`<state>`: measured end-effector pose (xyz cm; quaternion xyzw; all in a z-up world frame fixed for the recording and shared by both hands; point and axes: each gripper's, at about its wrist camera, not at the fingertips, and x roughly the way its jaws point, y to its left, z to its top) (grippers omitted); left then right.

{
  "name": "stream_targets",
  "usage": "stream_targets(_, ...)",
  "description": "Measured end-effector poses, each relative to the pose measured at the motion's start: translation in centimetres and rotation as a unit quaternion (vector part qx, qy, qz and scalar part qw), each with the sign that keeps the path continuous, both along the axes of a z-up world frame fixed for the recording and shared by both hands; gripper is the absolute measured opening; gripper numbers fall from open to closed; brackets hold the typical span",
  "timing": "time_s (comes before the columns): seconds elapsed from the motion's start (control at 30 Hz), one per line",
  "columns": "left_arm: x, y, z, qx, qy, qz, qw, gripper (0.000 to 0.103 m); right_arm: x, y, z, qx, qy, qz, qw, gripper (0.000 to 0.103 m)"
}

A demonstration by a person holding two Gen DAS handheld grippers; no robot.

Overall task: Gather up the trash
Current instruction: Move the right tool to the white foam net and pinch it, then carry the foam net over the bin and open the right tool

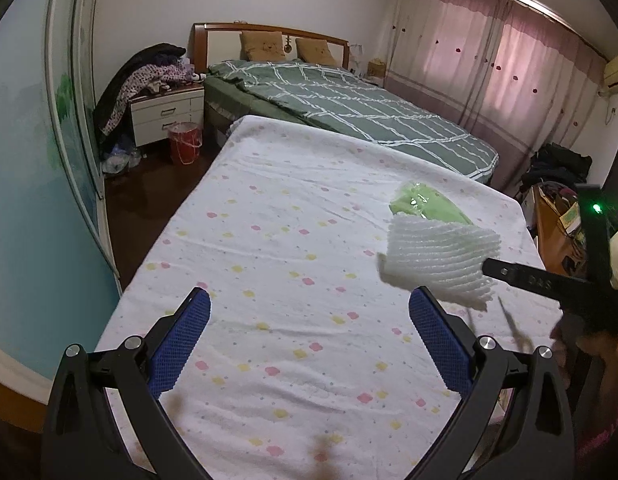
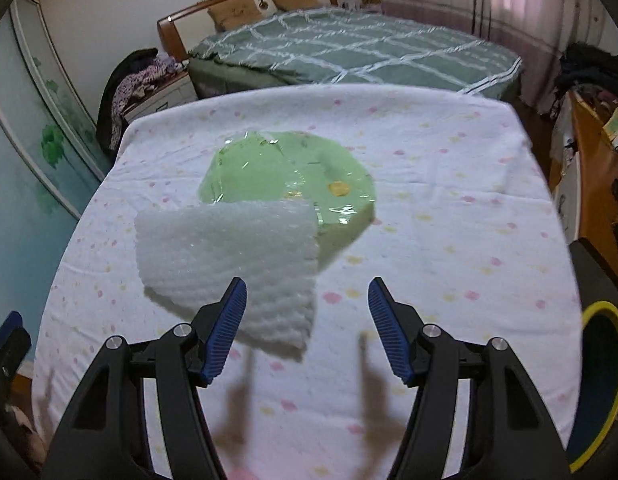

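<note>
Green-quilted bed, pink curtains, white nightstand, dark floor.

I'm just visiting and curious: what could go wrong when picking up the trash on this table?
The white foam sheet overlaps the green plastic wrapper, so the open right gripper might drag both. Closing low could pinch the tablecloth too. The wrapper looks slick and may slip.

dim indoor light; pink glow through curtains; fisheye-bent edges; slight motion blur
</note>
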<state>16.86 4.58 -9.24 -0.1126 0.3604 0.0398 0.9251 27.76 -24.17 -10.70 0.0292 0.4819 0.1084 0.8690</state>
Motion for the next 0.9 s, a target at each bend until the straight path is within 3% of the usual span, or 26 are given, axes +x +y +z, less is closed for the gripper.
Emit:
stream_targets(0.2,0.6,-0.1,-0.4,-0.005,0.002,-0.009,0.9999,0.098,0.4,1.0,-0.9,0.006,0.017,0.016,1.000,0.060)
stream_targets(0.27,0.6,-0.3,-0.4,-0.006,0.002,-0.011,0.9999,0.098,0.3,1.2,-0.9,0.007,0.018,0.022,1.000,0.046)
stream_targets(0.33,0.6,-0.3,-0.5,-0.006,0.002,-0.011,0.9999,0.098,0.0,1.1,-0.6,0.009,0.015,0.026,1.000,0.024)
stream_targets(0.43,0.4,-0.6,-0.4,-0.007,0.002,-0.013,0.9999,0.098,-0.7,1.1,0.1,0.014,0.002,0.034,0.999,0.011)
stream_targets(0.7,-0.2,-1.3,0.2,-0.005,-0.004,-0.019,0.9998,0.098,-4.9,-0.1,3.2,0.040,-0.046,0.040,0.997,0.008)
stream_targets(0.9,-0.6,-2.6,0.6,-0.001,-0.008,-0.034,0.9994,0.098,-8.6,-2.5,5.5,0.053,-0.089,0.013,0.995,0.008)
